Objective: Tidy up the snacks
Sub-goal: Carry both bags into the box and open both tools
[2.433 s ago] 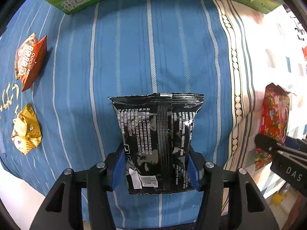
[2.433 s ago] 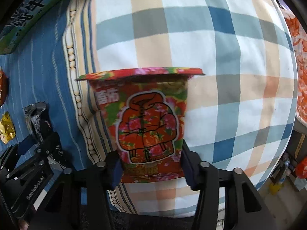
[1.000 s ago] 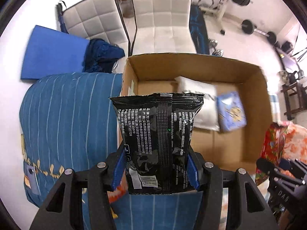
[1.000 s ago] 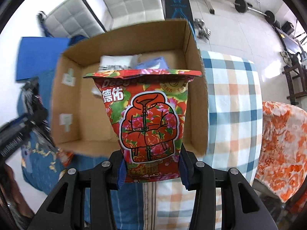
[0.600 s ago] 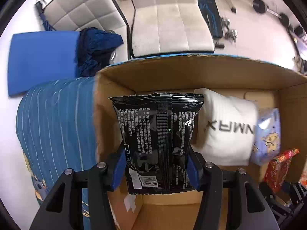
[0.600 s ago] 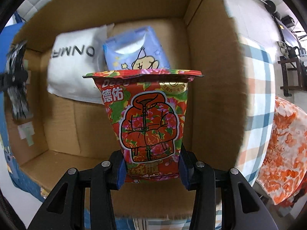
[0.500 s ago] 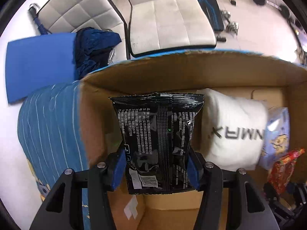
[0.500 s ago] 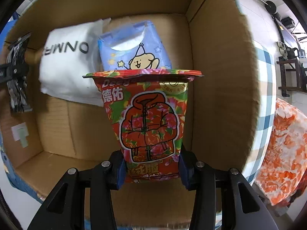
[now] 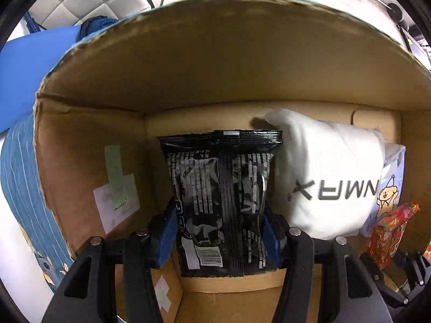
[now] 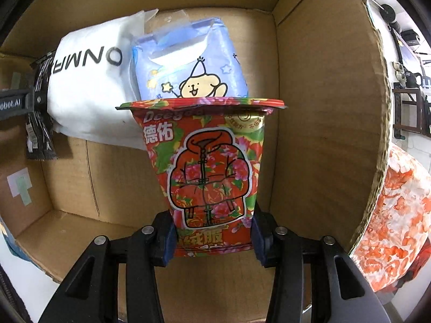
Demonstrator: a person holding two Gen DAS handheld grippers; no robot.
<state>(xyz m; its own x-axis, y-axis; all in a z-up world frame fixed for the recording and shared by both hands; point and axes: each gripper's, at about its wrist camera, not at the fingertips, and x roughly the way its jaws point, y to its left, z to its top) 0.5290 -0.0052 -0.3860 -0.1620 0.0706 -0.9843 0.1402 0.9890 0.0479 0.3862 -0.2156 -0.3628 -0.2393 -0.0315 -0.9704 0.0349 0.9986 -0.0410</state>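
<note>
Both claws are loaded and down inside the cardboard box [image 9: 89, 145]. The left claw [image 9: 219, 231] is clamped on the lower half of a black snack bag [image 9: 221, 193], blue pads pressing its two side edges, with the bag sticking straight out ahead along the fingers. Its top seal sits close to the box's far wall, in the left corner. Just to its right, pretty much touching, is a white pouch [image 9: 328, 177] with dark lettering.

The right claw [image 10: 212, 238] is squeezed shut the same way on a red floral snack bag [image 10: 207, 177], gripping near the bottom, the wide top seal pointing into the box. Right behind that seal lies a light blue cartoon-dog pack [image 10: 188, 64], overlapping the white pouch on its left.

Room-wise: the right box wall [image 10: 326, 123] stands close beside the red bag, not much slack there. Bare cardboard floor [image 10: 113, 172] shows left of the red bag, between it and the black one.
</note>
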